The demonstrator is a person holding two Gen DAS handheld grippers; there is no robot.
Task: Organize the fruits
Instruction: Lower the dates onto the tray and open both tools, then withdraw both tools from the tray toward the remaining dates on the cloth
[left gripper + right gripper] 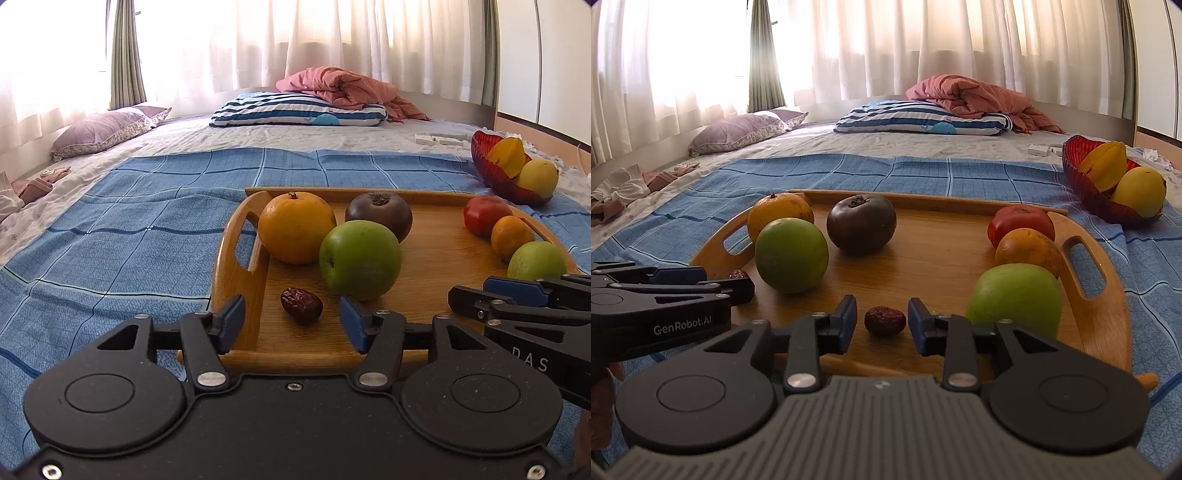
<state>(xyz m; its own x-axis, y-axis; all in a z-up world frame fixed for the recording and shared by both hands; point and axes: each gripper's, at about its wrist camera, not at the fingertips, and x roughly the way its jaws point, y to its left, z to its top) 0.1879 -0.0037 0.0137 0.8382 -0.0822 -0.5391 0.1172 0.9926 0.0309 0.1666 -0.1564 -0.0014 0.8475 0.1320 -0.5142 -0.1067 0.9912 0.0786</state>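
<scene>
A wooden tray (226,266) (1108,317) lies on the blue bedspread and holds several fruits. At its left are an orange (295,229), a green apple (360,258) (790,254) and a dark brown fruit (380,214) (862,223). At its right are a red fruit (1021,221), a small orange (1027,251) and a second green apple (1015,299). My left gripper (291,314) is open, with a red date (301,310) lying between its pads, untouched. My right gripper (882,314) is also open around another date (885,320) on the tray.
A red glass bowl (491,173) (1078,177) with yellow fruits stands on the bed, beyond the tray's right end. Pillows and a pink quilt (343,86) lie far back by the curtains. Clothes (620,192) sit at the bed's left edge.
</scene>
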